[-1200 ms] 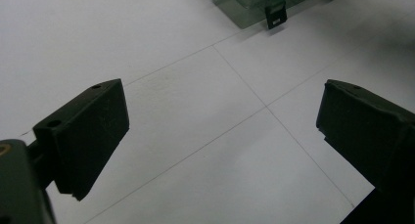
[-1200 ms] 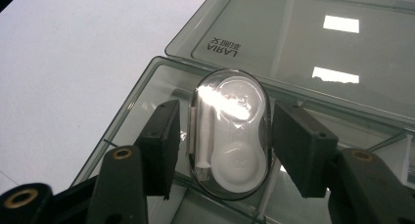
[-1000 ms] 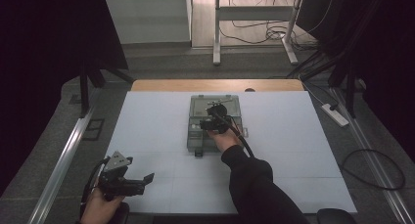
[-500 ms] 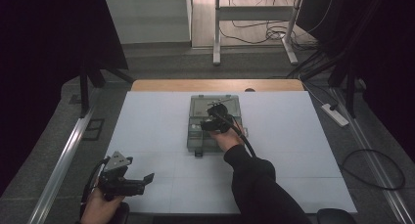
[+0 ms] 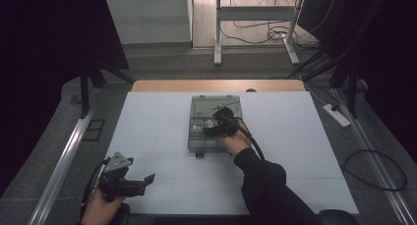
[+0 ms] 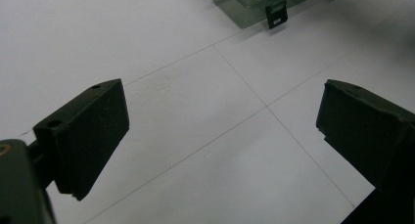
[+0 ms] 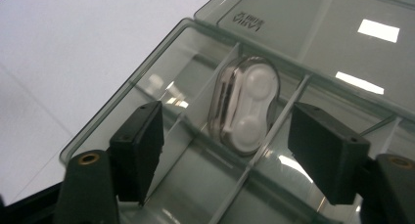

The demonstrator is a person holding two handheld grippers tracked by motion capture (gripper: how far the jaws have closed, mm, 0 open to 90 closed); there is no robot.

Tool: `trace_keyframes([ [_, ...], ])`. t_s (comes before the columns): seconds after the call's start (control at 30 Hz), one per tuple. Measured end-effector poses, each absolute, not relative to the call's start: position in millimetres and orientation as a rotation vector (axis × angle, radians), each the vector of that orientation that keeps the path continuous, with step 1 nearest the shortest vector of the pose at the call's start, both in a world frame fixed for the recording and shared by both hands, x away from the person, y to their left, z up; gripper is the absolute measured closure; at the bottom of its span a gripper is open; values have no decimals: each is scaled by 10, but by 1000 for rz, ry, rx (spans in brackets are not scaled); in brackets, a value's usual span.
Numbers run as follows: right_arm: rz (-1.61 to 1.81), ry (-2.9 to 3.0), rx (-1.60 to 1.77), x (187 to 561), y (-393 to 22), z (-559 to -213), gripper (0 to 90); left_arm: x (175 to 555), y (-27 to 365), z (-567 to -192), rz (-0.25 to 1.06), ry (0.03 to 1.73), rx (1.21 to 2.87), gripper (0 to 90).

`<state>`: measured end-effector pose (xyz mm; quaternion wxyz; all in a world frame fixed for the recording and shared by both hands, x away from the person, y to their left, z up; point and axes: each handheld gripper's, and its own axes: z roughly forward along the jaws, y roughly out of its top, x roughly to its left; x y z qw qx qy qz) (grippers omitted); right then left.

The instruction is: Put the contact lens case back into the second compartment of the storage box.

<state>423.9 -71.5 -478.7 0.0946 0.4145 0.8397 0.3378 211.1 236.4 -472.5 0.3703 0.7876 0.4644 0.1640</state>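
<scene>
White and shiny, the small oval plastic case point(image 7: 244, 106) sits in a middle slot of my clear grey plastic box point(image 7: 313, 38). My right gripper point(image 7: 225, 150) has just let go; the case lies at twelve o'clock, long side pointing away.

A white contact-lens case point(image 7: 244, 109) stands on edge in the open compartment box point(image 7: 313, 33).

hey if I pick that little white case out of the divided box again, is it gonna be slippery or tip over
The white case looks glossy and rounded, so it may slip between flat pads. It leans on edge against a divider in the clear box, so a nudge would probably tip it flat. It looks like hard plastic, likely stiff and light.
</scene>
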Motion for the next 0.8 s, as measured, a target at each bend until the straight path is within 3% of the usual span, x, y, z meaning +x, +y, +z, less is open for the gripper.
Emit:
trace_keyframes([
  [0.8, 1004, 2666, 1020, 3882, -889, -4729, 86, 2115, 2372, -4725, 414, 1201, 2013, 55],
])
